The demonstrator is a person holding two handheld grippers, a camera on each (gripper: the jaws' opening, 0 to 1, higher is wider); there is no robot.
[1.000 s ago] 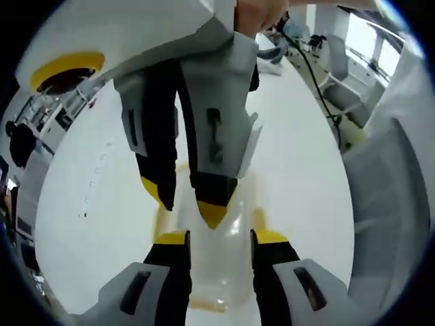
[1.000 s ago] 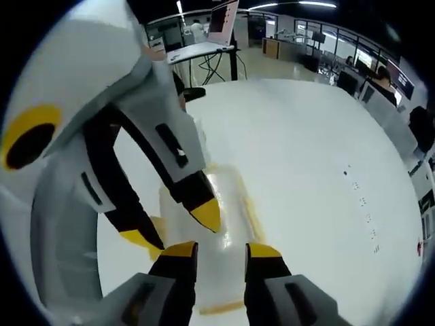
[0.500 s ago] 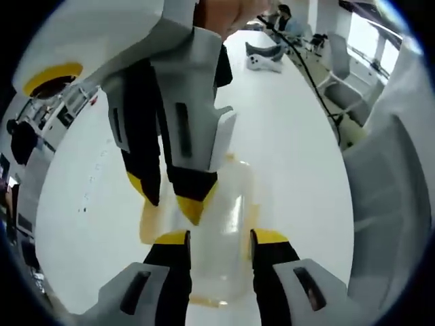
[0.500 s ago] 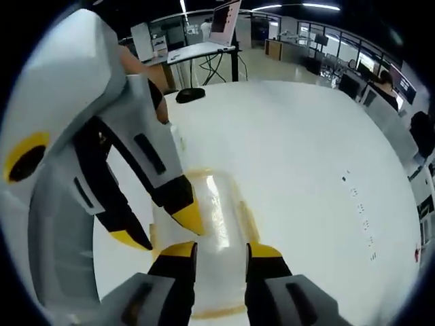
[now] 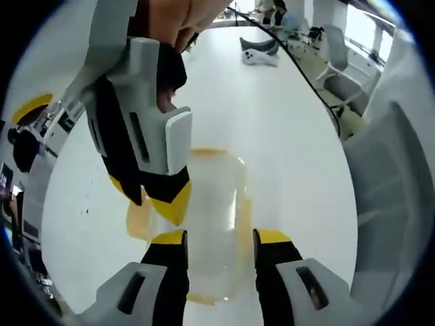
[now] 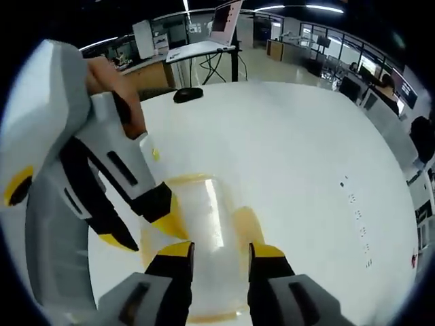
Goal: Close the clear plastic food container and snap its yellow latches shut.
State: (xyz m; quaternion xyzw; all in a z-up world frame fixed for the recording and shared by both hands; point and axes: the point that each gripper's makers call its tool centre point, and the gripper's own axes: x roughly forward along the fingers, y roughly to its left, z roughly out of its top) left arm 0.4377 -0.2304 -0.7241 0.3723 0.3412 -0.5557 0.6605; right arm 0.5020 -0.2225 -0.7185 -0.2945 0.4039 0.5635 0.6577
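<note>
Both grippers have been raised off the container (image 5: 207,224) since a second ago; it lies lid-down on the white table (image 5: 285,136), apparently closed. The left gripper (image 5: 212,238) and right gripper (image 6: 216,250) are seen with jaws parted, empty. A side latch (image 6: 246,227) is seen splayed outward, judged unsnapped.

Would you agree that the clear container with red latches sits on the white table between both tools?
Not quite: the latches are yellow, not red, as the right gripper view shows. The clear container does sit on the white table between both tools.
</note>
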